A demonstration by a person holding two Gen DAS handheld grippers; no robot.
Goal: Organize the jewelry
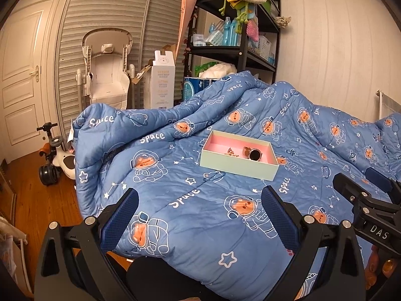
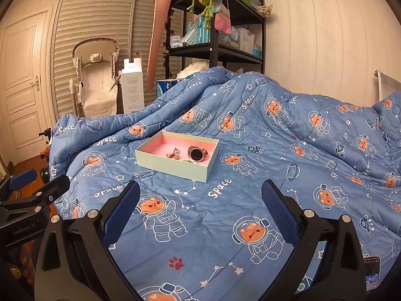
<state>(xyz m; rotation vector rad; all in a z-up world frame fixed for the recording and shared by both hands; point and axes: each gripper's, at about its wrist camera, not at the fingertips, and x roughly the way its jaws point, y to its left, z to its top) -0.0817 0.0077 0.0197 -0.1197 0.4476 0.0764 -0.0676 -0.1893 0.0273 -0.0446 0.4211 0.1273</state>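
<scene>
A pale green box with a pink inside (image 1: pixel 238 166) (image 2: pixel 173 166) lies on the blue space-print quilt (image 1: pixel 190 220) (image 2: pixel 225 213). In it lie a rose-gold watch with a round dark face (image 1: pixel 253 153) (image 2: pixel 196 154), a small gold trinket (image 1: pixel 231 152) (image 2: pixel 174 154) and a few pearl-like beads (image 2: pixel 188 160). My left gripper (image 1: pixel 200 200) is open and empty, short of the box. My right gripper (image 2: pixel 200 195) is open and empty, short of the box and to its right; it also shows in the left wrist view (image 1: pixel 363 188).
A black shelf rack (image 1: pixel 240 37) (image 2: pixel 215 37) with bottles and knitted toys stands behind the bed. A white baby seat (image 1: pixel 107 75), a tall carton (image 1: pixel 160 82), a ride-on toy (image 1: pixel 55 160) and a door (image 1: pixel 22 80) are at the left, over wooden floor.
</scene>
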